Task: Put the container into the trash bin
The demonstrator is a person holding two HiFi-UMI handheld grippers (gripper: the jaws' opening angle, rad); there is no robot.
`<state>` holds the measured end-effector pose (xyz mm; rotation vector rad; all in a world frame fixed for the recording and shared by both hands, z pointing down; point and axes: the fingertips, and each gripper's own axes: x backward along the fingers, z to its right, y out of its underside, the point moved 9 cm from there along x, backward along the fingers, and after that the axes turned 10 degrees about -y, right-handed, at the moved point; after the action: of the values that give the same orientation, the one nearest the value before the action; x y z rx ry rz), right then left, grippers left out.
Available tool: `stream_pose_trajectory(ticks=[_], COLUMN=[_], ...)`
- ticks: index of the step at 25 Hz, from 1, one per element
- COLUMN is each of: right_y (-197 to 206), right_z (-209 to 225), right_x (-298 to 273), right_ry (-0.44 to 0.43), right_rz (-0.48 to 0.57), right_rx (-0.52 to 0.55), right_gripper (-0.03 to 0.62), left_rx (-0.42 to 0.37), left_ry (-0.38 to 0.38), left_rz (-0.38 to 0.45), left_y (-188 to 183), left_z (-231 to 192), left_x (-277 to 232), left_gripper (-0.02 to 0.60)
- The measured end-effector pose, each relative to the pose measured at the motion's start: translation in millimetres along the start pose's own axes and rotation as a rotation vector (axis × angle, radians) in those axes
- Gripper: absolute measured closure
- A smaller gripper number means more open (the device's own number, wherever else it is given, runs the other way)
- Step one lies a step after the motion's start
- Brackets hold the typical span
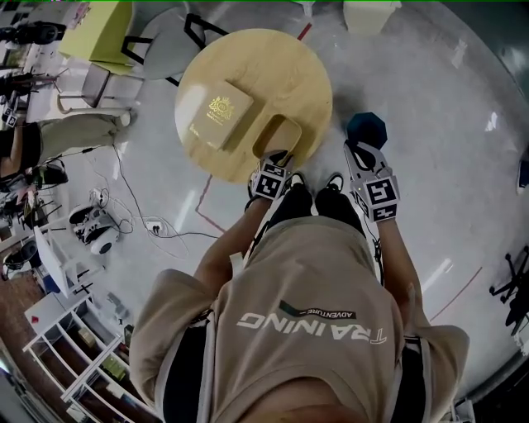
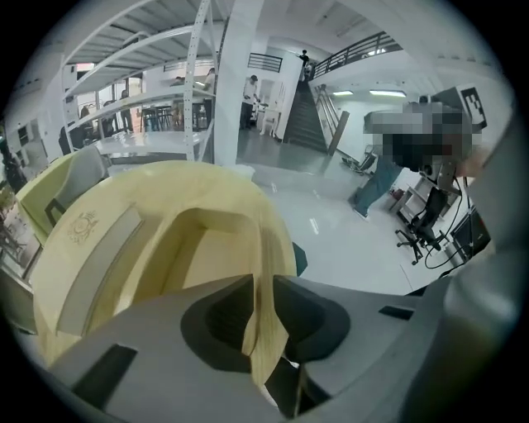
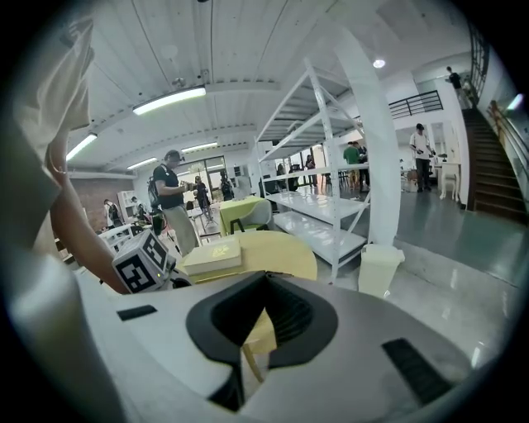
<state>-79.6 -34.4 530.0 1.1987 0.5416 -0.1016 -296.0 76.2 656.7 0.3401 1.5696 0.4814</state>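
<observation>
An open tan container point(image 1: 281, 134) sits at the near edge of the round wooden table point(image 1: 281, 66). My left gripper point(image 1: 277, 159) reaches it from the near side. In the left gripper view the container point(image 2: 207, 256) fills the middle, and my left gripper point(image 2: 263, 330) is shut on its thin near wall. My right gripper point(image 1: 360, 150) hangs over the floor to the right of the table, jaws shut with nothing between them; in its own view the right gripper point(image 3: 263, 322) points toward the table. A white trash bin point(image 3: 380, 268) stands on the floor beyond the table point(image 1: 370, 15).
A flat beige box point(image 1: 219, 113) with a gold emblem lies on the table left of the container. A dark teal object point(image 1: 366, 128) stands on the floor just ahead of the right gripper. A grey chair point(image 1: 161, 41) and white shelving point(image 3: 322, 223) lie beyond; people stand far off.
</observation>
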Motion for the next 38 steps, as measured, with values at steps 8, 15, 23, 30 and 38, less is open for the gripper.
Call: stream_pose_trajectory(ticks=[8,15,23,30,38], right_y=[7.2,9.6,10.1,-1.4,-6.5], right_z=[9.0,12.4,0.8,-24.7,-57.1], right_x=[4.3,10.7,14.0,16.3,27.9], right_ry=[0.005,0.024,0.045,0.103,0.223], right_rz=[-0.01,-0.014,-0.007,0.019,0.041], right_rx=[-0.019,-0.028,-0.015,0.003,-0.003], right_gripper=[0.589,0.589,0.59,0.589,0.589], left_rx=[-0.023,-0.071,-0.023,-0.019,-0.053], left_ry=[-0.007,-0.02,0.023,0.072,0.123], left_rz=[-0.082,-0.079,0.061,0.158,0.238], left_y=[8.9,2.4,-30.9,-40.5,-46.4], left_z=[0.4,2.7,-0.5,-7.4,-27.1], left_x=[-22.1,-21.5,19.1,52.1,74.2], left_gripper=[0.511,0.54,0.554,0.554,0.552])
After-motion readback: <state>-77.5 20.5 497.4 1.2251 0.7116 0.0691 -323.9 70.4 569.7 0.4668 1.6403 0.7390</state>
